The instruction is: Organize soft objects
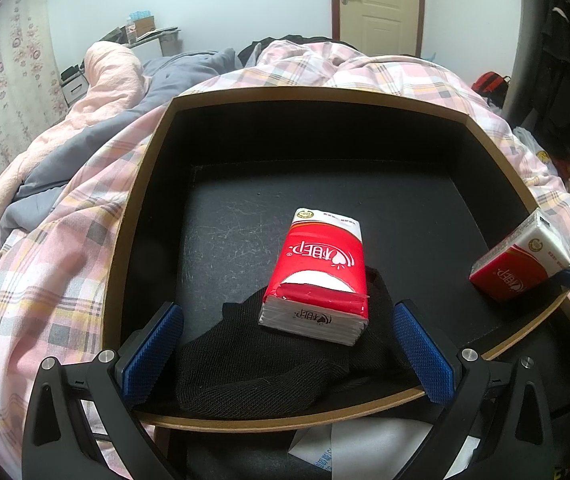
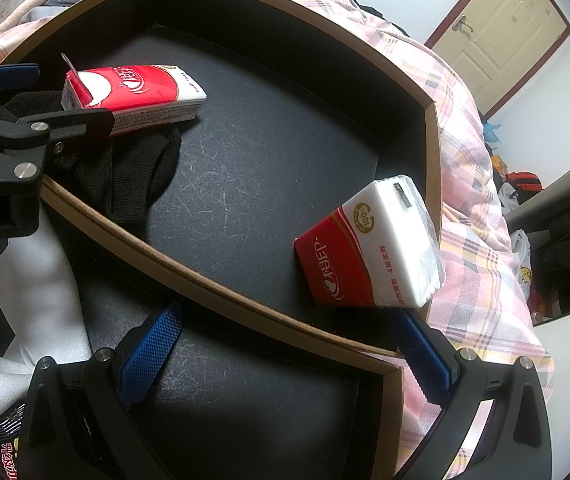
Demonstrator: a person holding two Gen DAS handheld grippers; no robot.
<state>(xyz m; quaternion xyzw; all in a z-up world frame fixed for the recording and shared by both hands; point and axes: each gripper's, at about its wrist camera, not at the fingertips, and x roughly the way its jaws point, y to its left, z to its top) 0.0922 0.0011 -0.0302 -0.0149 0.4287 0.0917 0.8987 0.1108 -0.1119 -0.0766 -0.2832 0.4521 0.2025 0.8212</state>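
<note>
Left gripper (image 1: pixel 285 340) jaws apart over black knit cloth (image 1: pixel 253 364) in the black tray (image 1: pixel 325 92) – red-white tissue pack (image 1: pixel 319 276) resting on the cloth. Right gripper (image 2: pixel 285 348) spread wide – second tissue pack (image 2: pixel 373 244) touching its right pad, at the tray's right wall. Pink plaid quilt (image 1: pixel 65 248) surrounds.

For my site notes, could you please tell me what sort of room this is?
Most likely a bedroom in a home: a bed heaped with a pink plaid quilt and a grey blanket, a panelled door, and flowered curtains. The black tray sits on the bed.
</note>
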